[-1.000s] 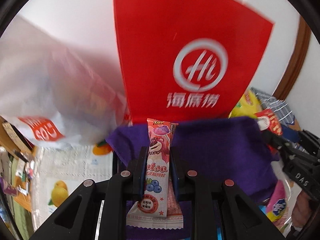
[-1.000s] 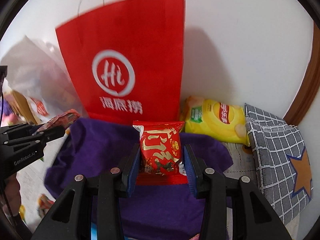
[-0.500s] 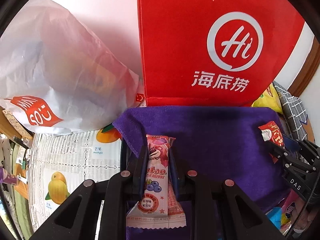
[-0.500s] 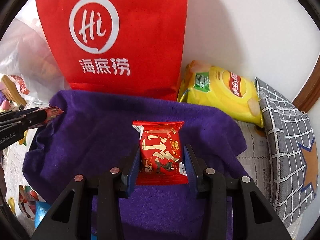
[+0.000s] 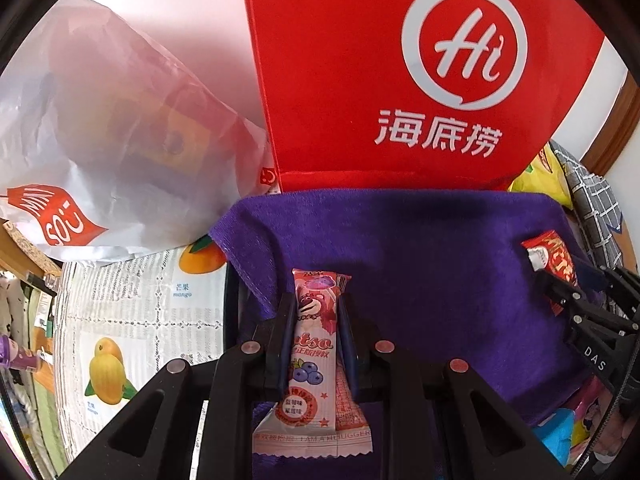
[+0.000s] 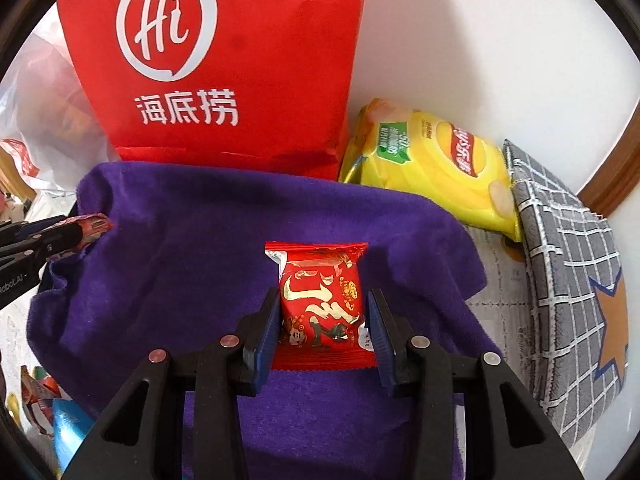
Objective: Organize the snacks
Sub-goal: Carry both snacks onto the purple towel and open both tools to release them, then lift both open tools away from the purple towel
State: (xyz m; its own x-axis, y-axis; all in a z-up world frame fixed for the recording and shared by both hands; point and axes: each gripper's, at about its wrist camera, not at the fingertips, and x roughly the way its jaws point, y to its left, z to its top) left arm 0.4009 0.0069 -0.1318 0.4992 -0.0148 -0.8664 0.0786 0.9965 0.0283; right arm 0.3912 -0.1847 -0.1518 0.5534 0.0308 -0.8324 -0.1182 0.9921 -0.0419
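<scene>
The left gripper (image 5: pixel 316 316) has its jaws closed on a pink blueberry snack bar (image 5: pixel 314 360), pinched across its narrow width with the top seal poking out toward 12 o'clock and the bottom crimp hanging free toward 6 o'clock. The right gripper (image 6: pixel 322 320) has its jaws clamped on a red snack packet (image 6: pixel 322 304) at both side edges. Both snacks hover above a purple towel (image 5: pixel 420 248) that lies in front of a red paper bag (image 5: pixel 400 80); in the right wrist view, a yellow chip bag (image 6: pixel 432 168) sits at 2 o'clock beside a grey checked pouch (image 6: pixel 568 280), and in the left wrist view a white plastic bag (image 5: pixel 100 140) slumps at 10 o'clock over a fruit-print table cover (image 5: pixel 132 320). Both wrappers look light, thin and slick, likely crinkly with crushable contents, so a mid-body hold across the width suits them better than the flimsy sealed ends, which would probably fold or slip.
</scene>
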